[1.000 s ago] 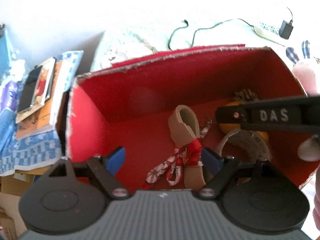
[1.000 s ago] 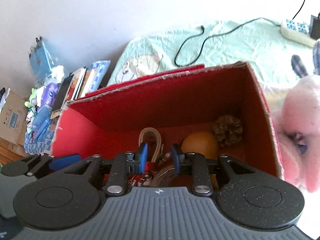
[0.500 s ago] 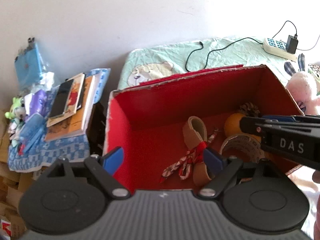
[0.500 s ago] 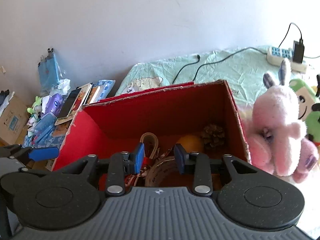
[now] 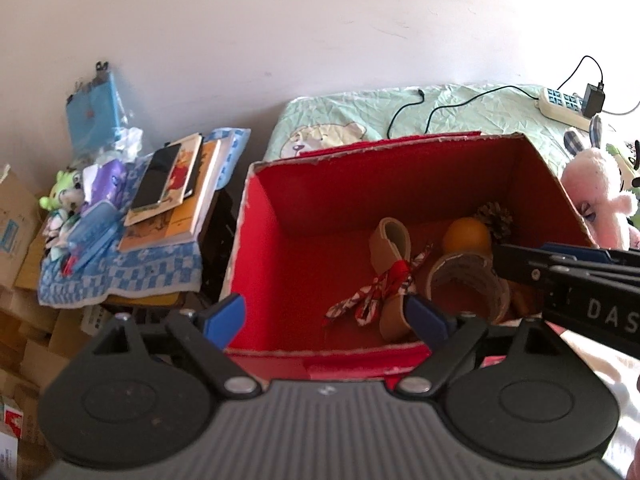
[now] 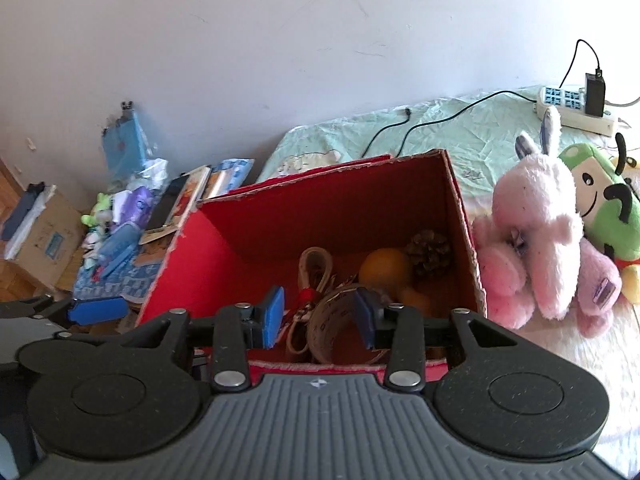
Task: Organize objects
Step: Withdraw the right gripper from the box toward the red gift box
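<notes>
Red box (image 5: pixel 360 184) sits on the bed, top open. Left wrist view: inside it, a tan strap (image 5: pixel 390 240) with red patterned ribbon (image 5: pixel 384 284), tape roll (image 5: pixel 466 284), orange ball (image 5: pixel 466 236) and pine cone (image 5: pixel 496 216) at the far right corner. Left gripper (image 5: pixel 324 314) empty, fingers spread wide over the box's near wall. Right gripper's arm enters from the right edge. Stack of books (image 5: pixel 176 192) on a blue checked cloth left of the box.

Right wrist view: right gripper (image 6: pixel 320 314) parted, holding nothing, above the near wall, tape roll (image 6: pixel 334 320) visible between the fingers. Pink plush rabbit (image 6: pixel 536 240) touches the box's right side, green plush (image 6: pixel 600 200) behind it. Power strip (image 6: pixel 576 110) lies further back on the bed.
</notes>
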Available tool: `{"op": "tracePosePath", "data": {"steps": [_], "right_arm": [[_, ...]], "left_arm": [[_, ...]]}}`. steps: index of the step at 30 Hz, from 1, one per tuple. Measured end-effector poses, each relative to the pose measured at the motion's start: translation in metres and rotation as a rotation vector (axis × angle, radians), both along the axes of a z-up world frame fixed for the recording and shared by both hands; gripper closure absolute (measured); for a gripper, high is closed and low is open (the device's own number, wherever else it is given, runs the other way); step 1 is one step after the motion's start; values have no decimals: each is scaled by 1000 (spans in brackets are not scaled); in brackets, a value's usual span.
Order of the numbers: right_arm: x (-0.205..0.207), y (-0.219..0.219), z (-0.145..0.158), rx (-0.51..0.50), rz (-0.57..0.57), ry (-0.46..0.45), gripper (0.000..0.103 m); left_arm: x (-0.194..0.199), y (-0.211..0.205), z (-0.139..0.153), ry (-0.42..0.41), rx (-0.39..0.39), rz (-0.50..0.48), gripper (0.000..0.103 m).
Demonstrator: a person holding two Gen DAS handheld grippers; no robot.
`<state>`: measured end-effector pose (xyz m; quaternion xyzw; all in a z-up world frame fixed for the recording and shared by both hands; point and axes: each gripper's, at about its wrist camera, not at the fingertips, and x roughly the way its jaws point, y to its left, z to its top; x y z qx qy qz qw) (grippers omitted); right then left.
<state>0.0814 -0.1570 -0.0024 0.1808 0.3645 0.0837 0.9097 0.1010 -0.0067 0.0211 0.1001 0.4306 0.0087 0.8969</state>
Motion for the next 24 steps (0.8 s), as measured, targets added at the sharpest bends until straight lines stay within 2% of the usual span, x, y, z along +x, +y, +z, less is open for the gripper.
{"op": "tracePosePath", "data": {"steps": [1,14,24], "right_arm": [[-2,0,-1,5,5,2,62],[-21,-7,-13,66,76,19,62],[-31,-14,-29,61,92,87,62]], "left_arm": [[-3,-1,0,0,1,7,12],[-30,-10,-11,46,15,67,12],[-41,-17,-30,104,20,81,12]]}}
